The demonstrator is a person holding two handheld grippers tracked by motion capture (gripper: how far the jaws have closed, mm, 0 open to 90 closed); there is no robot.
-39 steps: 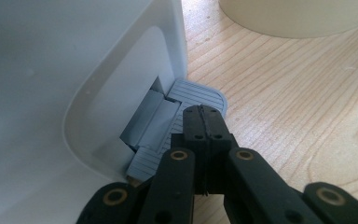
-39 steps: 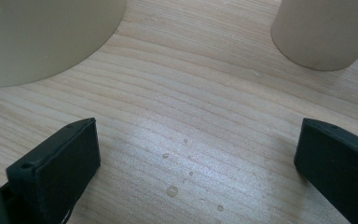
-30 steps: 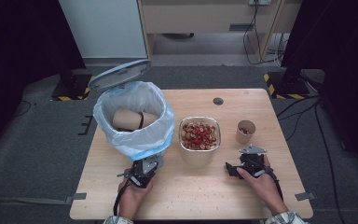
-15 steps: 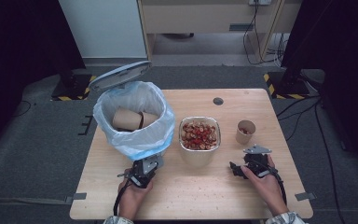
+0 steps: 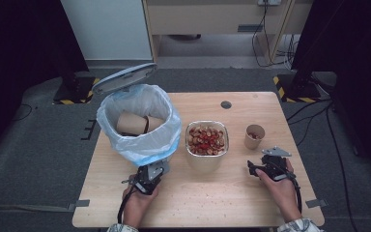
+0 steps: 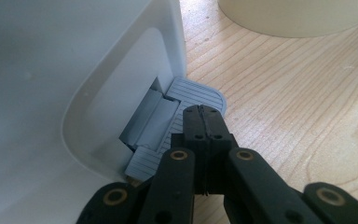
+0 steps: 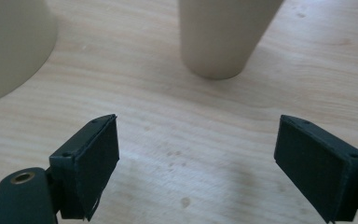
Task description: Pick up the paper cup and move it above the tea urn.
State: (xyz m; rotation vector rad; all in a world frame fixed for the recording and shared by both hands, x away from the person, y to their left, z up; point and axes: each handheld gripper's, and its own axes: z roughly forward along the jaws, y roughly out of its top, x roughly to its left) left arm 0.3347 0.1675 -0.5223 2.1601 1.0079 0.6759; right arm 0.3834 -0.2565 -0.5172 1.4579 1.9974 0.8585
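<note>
On the wooden table (image 5: 232, 193), closed left hand-held gripper (image 6: 204, 122) presses the bin pedal (image 6: 193, 93); right hand-held gripper (image 7: 196, 163) gapes.

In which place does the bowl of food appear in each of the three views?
High view: the bowl stands mid-table, between the bin and the cup.
Left gripper view: its pale wall is at the top right edge.
Right gripper view: its wall is at the top left, left of the cup.
Shared landmark: the wooden table under it.
</note>
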